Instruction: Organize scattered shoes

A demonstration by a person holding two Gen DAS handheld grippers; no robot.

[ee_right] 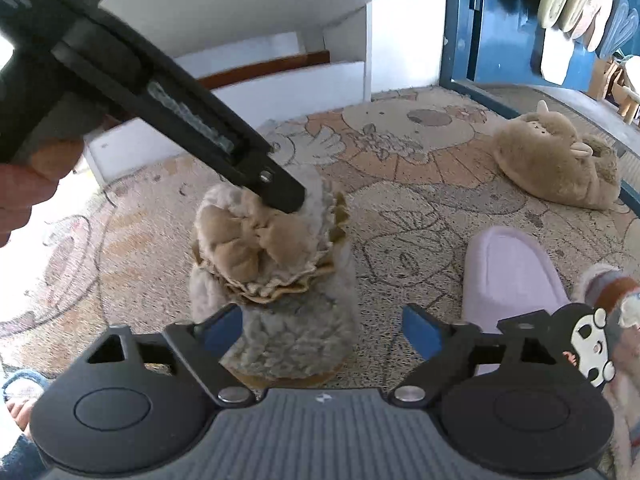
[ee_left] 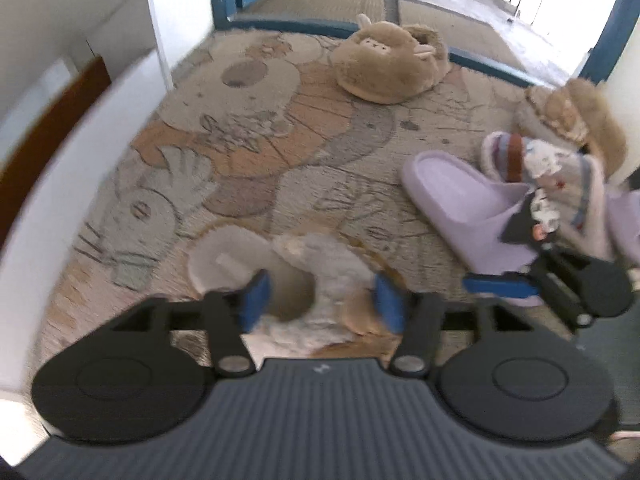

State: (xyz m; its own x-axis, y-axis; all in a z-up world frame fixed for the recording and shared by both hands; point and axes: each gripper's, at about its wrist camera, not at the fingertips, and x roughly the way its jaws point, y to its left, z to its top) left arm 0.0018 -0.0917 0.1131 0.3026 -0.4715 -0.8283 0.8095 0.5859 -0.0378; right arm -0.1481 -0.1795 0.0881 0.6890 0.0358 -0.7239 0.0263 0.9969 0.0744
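A fluffy grey slipper with a beige bow and ruffle lies on the patterned rug. In the left wrist view this slipper fills the space between the pads of my left gripper, which stand wide and do not squeeze it. One of its fingers rests its tip on the fleece by the bow. My right gripper is open around the slipper's near end, with a gap at the right pad. Its matching slipper lies at the far right.
A brown plush animal slipper sits at the rug's far edge. A lilac slide and a cartoon-print slipper lie right of the grey one. White steps rise on the left. Shoes hang on the blue door.
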